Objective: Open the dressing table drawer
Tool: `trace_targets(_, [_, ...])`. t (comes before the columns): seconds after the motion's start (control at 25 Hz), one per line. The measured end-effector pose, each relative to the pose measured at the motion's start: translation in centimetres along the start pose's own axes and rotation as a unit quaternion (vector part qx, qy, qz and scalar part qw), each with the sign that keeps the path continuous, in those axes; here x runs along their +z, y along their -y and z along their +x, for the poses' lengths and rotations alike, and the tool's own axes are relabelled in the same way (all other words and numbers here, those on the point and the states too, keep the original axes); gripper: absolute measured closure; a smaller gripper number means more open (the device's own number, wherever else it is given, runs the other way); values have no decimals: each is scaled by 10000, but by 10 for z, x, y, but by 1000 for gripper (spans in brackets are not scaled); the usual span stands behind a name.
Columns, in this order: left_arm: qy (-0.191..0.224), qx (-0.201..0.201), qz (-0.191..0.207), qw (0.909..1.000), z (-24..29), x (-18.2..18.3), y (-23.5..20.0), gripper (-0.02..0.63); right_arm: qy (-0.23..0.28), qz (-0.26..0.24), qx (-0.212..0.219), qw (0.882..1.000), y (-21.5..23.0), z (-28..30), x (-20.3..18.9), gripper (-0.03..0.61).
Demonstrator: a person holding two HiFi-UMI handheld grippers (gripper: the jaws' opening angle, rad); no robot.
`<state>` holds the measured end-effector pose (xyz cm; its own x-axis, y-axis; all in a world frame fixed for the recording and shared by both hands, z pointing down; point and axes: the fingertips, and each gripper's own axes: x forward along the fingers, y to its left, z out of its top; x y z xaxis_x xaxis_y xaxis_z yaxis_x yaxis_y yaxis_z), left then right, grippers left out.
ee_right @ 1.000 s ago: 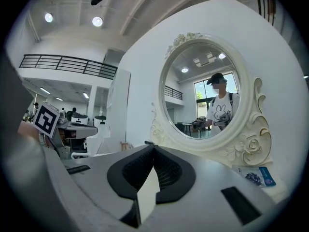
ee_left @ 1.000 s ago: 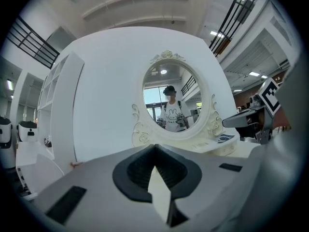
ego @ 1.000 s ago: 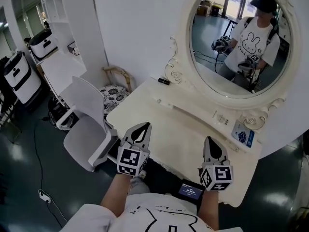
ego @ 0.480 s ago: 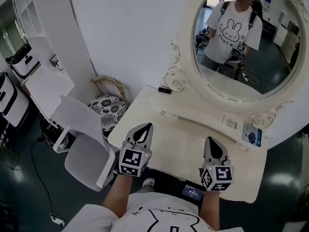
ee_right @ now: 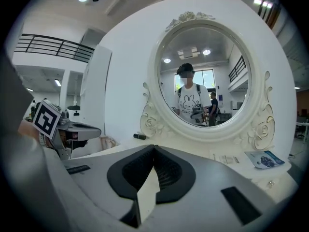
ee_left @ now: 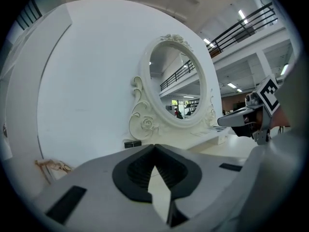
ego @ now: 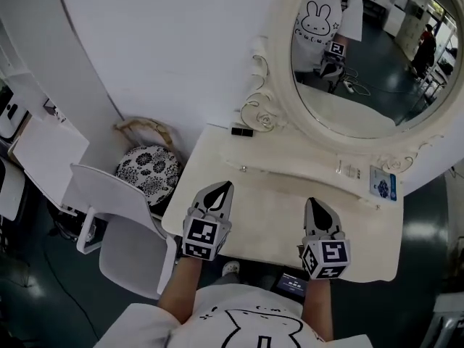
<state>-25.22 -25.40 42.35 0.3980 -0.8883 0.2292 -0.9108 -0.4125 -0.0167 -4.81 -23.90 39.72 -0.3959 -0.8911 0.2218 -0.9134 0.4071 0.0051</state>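
Note:
The cream dressing table (ego: 272, 210) stands against the white wall under an oval mirror (ego: 362, 56). Its drawer front is hidden below the table's near edge in the head view. My left gripper (ego: 224, 186) hovers over the near left part of the top, its jaws shut with nothing between them. The right gripper (ego: 316, 203) hovers over the near right part, also shut and empty. In the left gripper view the shut tips (ee_left: 154, 146) point at the mirror's carved frame. In the right gripper view the tips (ee_right: 154, 147) face the mirror straight on.
A small black object (ego: 242, 130) lies at the table's back left, and a blue card (ego: 382, 187) at the back right. A white chair (ego: 119, 227) and a patterned stool (ego: 148, 169) stand to the left. A dark screen (ego: 293, 285) shows below the table's edge.
Both grippers have moved forward over the table's near edge, and the table now sits squarer in the head view. Both pairs of jaws stay shut.

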Motion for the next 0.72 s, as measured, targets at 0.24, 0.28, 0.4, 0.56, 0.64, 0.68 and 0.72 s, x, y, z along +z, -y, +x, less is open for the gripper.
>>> trace_targets(0.24, [-92, -171, -194, 9996, 12, -7, -10, 594, -236, -7, -165, 9996, 3, 5, -7, 561])
trace_targets(0.28, [-135, -164, -224, 9995, 14, -9, -11, 594, -273, -4, -174, 9995, 5, 6, -8, 562])
trace_targets(0.4, [-197, -122, -277, 9993, 21, -11, -13, 594, -356, 9, -180, 9992, 14, 10, -11, 561])
trace_targets(0.56, [-336, -118, -304, 9989, 32, -23, -7, 594, -501, 84, -134, 9986, 24, 15, -24, 561])
trace_targets(0.64, [-449, -101, -343, 9984, 37, -32, -5, 594, -599, 121, -71, 9981, 27, 19, -34, 561])
trace_targets(0.68, [-500, -101, -363, 9980, 40, -36, -3, 594, -648, 142, -45, 9978, 29, 21, -40, 561])
trace_targets(0.72, [-551, -113, -383, 9977, 42, -41, -1, 594, -696, 167, -29, 9974, 32, 22, -45, 561])
